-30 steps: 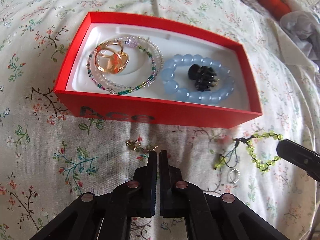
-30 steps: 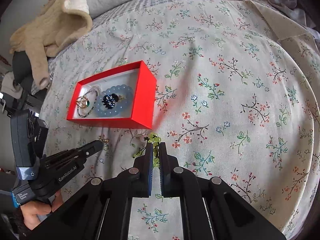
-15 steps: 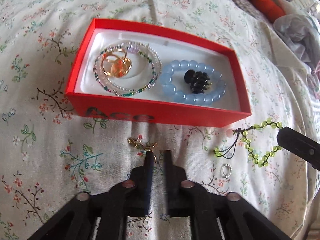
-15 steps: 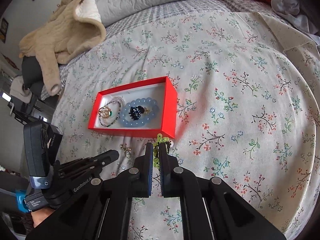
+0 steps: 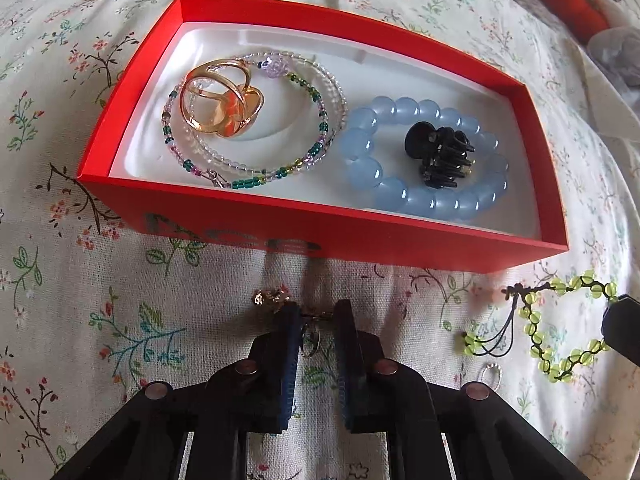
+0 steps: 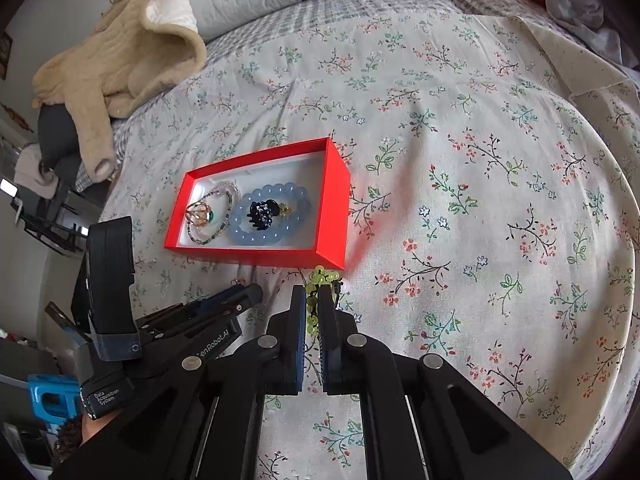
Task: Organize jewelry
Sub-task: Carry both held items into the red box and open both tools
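Nearest the left end of the red box [image 5: 320, 236], inside it: a gold ring [image 5: 220, 100] lying within a coil of small mixed beads [image 5: 256, 120]. Toward the right end of the red box, also inside: a blue bead bracelet [image 5: 404, 196] with a black hair claw [image 5: 440, 156] in its middle.

On the floral bedspread [image 5: 100, 320] just in front of the red box's near wall: a small gold earring [image 5: 272, 297]. Left gripper [image 5: 316, 320] set down over it with fingers parted by a modest gap, the gold cluster just outside the left fingertip and the thin hook part lying between the fingers. Probably very light, rigid but delicate, and apt to slip or sink into soft cloth; best pinched across the hook or the cluster with the tips pressed lightly into the fabric.

Further right, off the red box's near right corner: a green bead bracelet [image 5: 560, 344] on dark cord, and a small silver ring [image 5: 491, 372] just in front of it. Right gripper [image 6: 313, 300] at the green beads with fingers nearly together and beads showing in the narrow gap; cannot tell whether actually clamped. Cord limp and light, likely to dangle and swing when lifted; best held on a bead rather than bare cord.
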{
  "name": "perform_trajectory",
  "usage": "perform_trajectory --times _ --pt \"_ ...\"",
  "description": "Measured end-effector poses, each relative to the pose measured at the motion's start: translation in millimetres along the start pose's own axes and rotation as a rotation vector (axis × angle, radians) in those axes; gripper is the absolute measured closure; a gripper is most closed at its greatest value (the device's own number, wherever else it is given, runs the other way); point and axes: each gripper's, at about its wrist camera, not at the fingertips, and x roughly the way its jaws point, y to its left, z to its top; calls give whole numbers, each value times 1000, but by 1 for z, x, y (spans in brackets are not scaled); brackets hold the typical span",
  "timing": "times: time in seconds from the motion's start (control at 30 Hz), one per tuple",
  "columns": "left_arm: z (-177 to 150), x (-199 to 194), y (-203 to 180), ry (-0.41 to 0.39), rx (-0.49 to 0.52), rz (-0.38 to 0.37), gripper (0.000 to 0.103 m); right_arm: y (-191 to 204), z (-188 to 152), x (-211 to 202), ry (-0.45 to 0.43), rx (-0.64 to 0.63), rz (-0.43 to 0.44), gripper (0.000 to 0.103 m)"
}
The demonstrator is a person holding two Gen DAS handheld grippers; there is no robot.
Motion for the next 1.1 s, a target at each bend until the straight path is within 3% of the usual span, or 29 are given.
perform_trajectory --times 0.27,0.67,0.83,1.1 --pt "-2 -23 3 -15 14 -60 92 6 2 -9 -28 -7 14 97" --pt "13 -89 18 -191 -9 -179 92 33 14 -33 -156 -32 41 97" --pt "29 -87 34 -225 -66 -203 92 48 23 -36 -228 -41 64 97" --pt "42 -63 50 -199 -107 -192 92 67 38 -24 -281 -57 132 97"
